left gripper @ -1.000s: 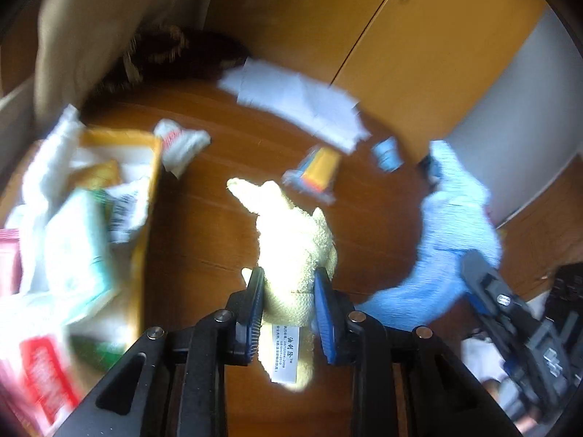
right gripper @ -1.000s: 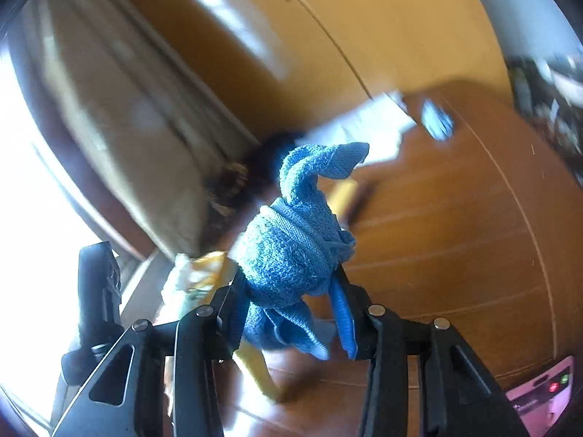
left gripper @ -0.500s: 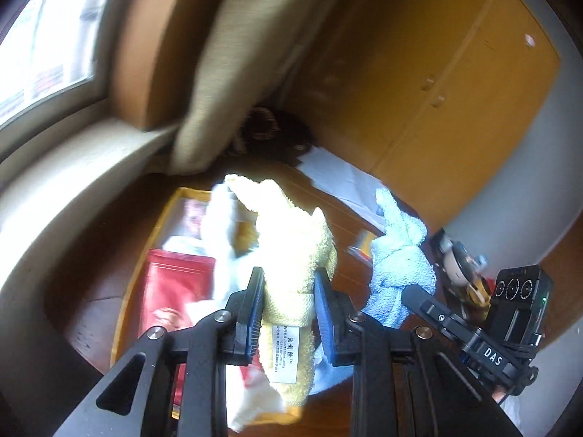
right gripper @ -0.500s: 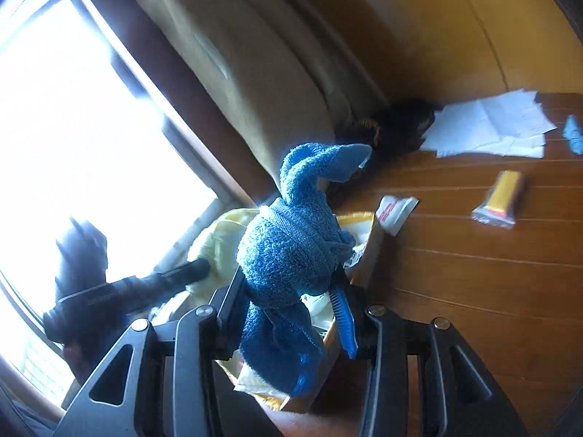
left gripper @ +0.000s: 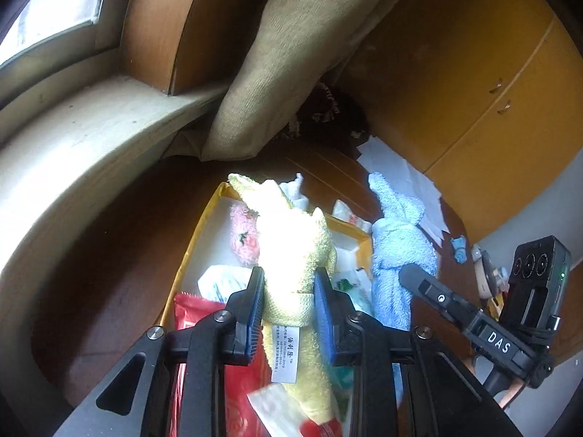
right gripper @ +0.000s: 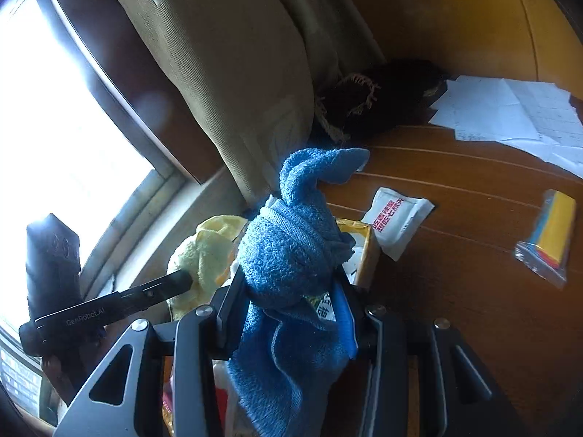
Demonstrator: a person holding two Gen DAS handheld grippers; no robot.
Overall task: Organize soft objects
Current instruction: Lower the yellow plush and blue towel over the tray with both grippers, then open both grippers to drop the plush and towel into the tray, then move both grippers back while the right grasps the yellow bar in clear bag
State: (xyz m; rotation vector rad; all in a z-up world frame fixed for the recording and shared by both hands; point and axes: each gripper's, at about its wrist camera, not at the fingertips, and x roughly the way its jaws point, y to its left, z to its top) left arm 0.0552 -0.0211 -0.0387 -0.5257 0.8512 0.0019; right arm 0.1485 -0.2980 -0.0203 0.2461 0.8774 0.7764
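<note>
Hanging over the yellow box on the wooden floor, both towel toys sit clamped between finger pads. Left gripper squeezes the yellow towel toy at its middle; right gripper pinches the blue towel toy, its tail drooping near the jaws.

Looking like a lived-in room at home, not a lab or shop. A heavy beige curtain is hanging beside a window with a deep sill. Orange-brown wooden cabinet doors are lining the wall. Household clutter is lying about on a dark wood surface: loose paper sheets, a white sachet, and a yellow cardboard box holding packets.
</note>
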